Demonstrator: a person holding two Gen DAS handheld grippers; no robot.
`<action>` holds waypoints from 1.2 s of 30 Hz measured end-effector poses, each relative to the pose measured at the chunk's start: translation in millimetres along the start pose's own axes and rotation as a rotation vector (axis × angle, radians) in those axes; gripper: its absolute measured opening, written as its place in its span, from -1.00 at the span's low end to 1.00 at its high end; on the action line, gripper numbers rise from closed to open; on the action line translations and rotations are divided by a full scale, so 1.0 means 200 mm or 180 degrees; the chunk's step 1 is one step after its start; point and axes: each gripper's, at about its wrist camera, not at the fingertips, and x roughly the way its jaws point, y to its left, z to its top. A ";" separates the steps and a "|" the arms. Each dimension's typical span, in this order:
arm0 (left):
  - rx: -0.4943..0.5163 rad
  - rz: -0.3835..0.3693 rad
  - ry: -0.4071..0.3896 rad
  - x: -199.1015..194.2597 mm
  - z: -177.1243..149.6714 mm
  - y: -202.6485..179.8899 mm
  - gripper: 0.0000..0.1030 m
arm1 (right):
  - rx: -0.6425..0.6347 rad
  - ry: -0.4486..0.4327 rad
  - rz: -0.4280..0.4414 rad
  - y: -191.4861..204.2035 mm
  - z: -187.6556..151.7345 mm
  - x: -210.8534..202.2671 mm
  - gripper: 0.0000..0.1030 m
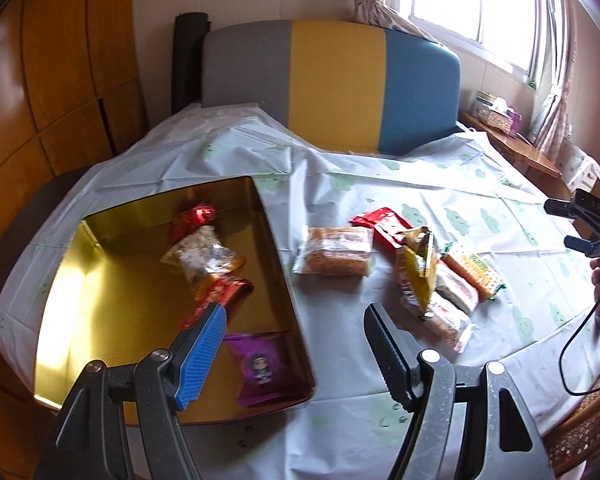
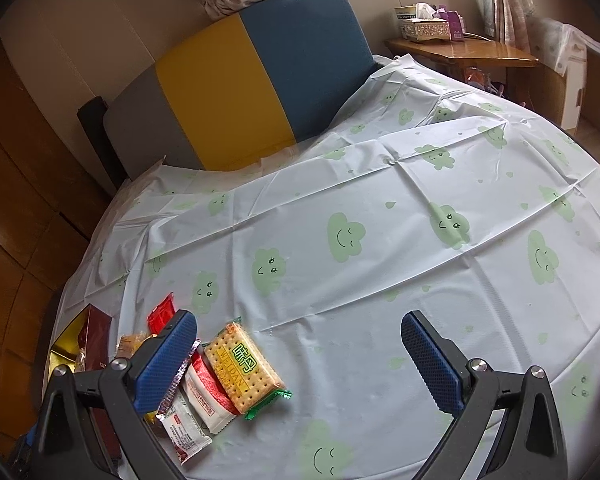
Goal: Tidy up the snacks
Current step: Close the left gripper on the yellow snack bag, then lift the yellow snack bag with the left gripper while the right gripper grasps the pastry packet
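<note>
A gold-lined box (image 1: 80, 280) sits at the table's left and holds a purple packet (image 1: 260, 364), a clear nut bag (image 1: 200, 258) and red packets (image 1: 196, 216). My left gripper (image 1: 296, 336) hangs open over the box's right wall, empty. Loose snacks lie to its right: a clear pack of cakes (image 1: 334, 256), a red wrapper (image 1: 384, 224), a gold bag (image 1: 418, 268) and a cracker pack (image 1: 474, 272). In the right wrist view my right gripper (image 2: 300, 340) is open and empty, with the cracker pack (image 2: 244, 364) and white-red packets (image 2: 206, 396) by its left finger.
A white cloth with green clouds (image 2: 380, 240) covers the round table. A grey, yellow and blue chair back (image 1: 332, 84) stands at the far edge. A wooden shelf with a tissue box (image 2: 424, 26) is at the right. The box's red outer side (image 2: 96, 340) shows at lower left.
</note>
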 end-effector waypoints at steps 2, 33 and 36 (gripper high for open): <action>0.0003 -0.0064 0.0014 0.01 0.02 -0.02 0.41 | -0.0011 -0.0002 0.0017 0.00 0.00 0.00 1.00; 0.0840 -0.0751 0.0647 0.67 0.17 -0.57 -0.28 | -0.0114 0.0060 0.0136 0.03 0.01 0.02 1.00; 0.0794 -0.0682 0.0397 0.54 0.14 -0.53 -0.28 | -0.0108 0.0083 0.0126 0.03 0.01 0.03 1.00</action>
